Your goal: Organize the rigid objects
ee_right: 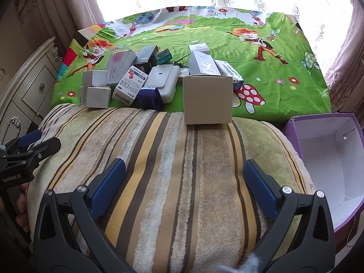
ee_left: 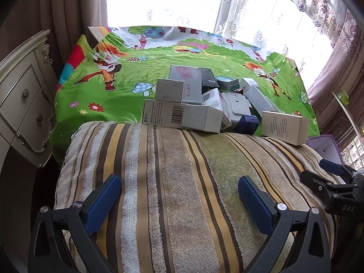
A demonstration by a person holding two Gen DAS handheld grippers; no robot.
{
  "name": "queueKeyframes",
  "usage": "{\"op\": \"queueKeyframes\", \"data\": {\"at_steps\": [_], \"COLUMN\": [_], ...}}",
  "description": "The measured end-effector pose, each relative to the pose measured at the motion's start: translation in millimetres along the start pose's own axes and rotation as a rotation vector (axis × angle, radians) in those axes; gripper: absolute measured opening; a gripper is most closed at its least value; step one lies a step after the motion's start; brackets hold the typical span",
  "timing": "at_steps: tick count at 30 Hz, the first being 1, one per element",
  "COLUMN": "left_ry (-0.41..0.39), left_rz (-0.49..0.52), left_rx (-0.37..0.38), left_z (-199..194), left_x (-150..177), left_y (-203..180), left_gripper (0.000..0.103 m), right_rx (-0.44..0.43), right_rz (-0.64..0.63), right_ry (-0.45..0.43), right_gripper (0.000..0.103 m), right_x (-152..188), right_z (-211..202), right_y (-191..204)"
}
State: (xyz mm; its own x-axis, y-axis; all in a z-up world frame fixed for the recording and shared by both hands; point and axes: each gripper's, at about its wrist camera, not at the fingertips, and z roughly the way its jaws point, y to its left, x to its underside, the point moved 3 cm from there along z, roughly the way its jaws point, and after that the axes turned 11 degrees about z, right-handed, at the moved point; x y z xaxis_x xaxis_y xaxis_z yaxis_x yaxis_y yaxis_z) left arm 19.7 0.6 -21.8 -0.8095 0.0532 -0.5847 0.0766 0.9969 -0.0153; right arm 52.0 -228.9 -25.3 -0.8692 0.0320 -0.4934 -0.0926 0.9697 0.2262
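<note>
Several small cardboard boxes lie in a loose pile (ee_left: 204,100) on a green cartoon cloth (ee_left: 109,100); the pile also shows in the right wrist view (ee_right: 141,77). A beige box (ee_right: 208,99) stands nearest, at the edge of the striped towel (ee_right: 182,163); it also shows in the left wrist view (ee_left: 284,127). A dark blue box (ee_right: 150,97) sits in front of a white flat case (ee_right: 162,79). My left gripper (ee_left: 179,202) is open and empty over the towel. My right gripper (ee_right: 184,188) is open and empty, well short of the beige box.
An open purple box with a white inside (ee_right: 327,157) stands at the right of the towel. A cream dresser with drawers (ee_left: 25,104) stands at the left. Curtains and a bright window lie behind the cloth. The left gripper shows at the left edge of the right wrist view (ee_right: 25,150).
</note>
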Motion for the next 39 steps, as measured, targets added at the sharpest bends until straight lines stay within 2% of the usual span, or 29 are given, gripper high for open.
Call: {"op": "queueKeyframes", "data": {"at_steps": [6,12,18,26,39], "left_ry": [0.002,0.006,0.013,0.013,0.008], "left_rz": [0.025,0.038,0.054,0.059,0.046], "left_rx": [0.020,0.028,0.030,0.019,-0.008], "left_z": [2,5,10,16,28], "left_x": [-5,-12,-22,-34,-56], "left_y": [-3,-4,-4,-1,11], "left_gripper": [0.103,0.101,0.097,0.096,0.095], "right_rx": [0.001,0.022,0.062,0.105,0.119], "right_rz": [-0.005,-0.029,0.016,-0.022,-0.014], "right_ry": [0.031,0.008,-0.017,-0.100,-0.120], "right_gripper": [0.103,0.103,0.103,0.103,0.103], "right_x": [-4,-7,-15,-26,-41], "right_z": [3,3,3,-3,3], "right_y": [0,1,-9,0,2]}}
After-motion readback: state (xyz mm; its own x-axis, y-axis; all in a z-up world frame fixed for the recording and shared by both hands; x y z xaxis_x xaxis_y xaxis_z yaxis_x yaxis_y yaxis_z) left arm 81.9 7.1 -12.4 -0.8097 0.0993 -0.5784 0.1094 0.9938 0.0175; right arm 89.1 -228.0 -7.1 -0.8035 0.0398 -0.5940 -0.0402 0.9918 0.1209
